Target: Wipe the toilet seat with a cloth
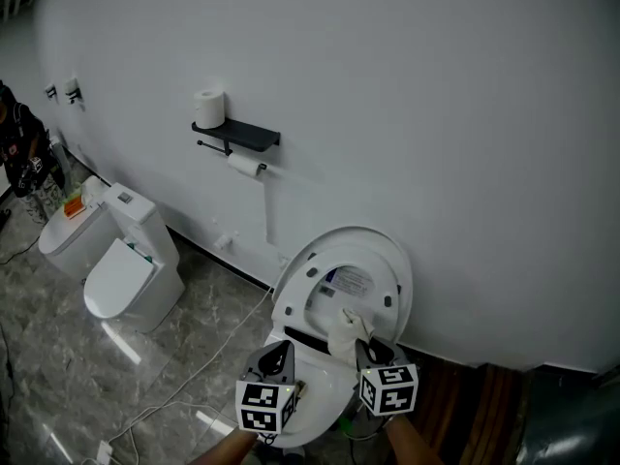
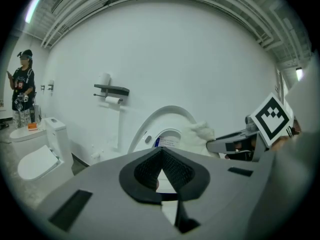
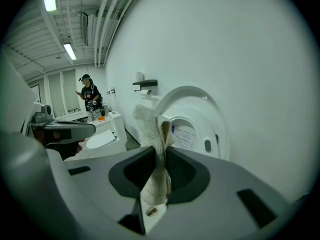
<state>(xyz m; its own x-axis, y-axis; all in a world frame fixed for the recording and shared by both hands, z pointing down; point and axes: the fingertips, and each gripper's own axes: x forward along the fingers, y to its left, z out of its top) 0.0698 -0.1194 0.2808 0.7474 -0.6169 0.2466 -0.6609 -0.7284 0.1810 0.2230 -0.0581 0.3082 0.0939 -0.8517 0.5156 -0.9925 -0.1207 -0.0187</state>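
A white toilet stands against the wall with its lid raised; a label is stuck to the lid's underside. The bowl rim lies just below my grippers. My right gripper is shut on a white cloth, which is bunched in front of the lower lid. In the right gripper view the cloth stands up between the jaws of that gripper, with the lid behind. My left gripper hovers over the bowl's left side. Its jaws are shut with nothing in them.
Two more toilets stand to the left along the wall. A black shelf carries a paper roll, with another roll hanging under it. A white cable runs over the tiled floor. A person stands at far left.
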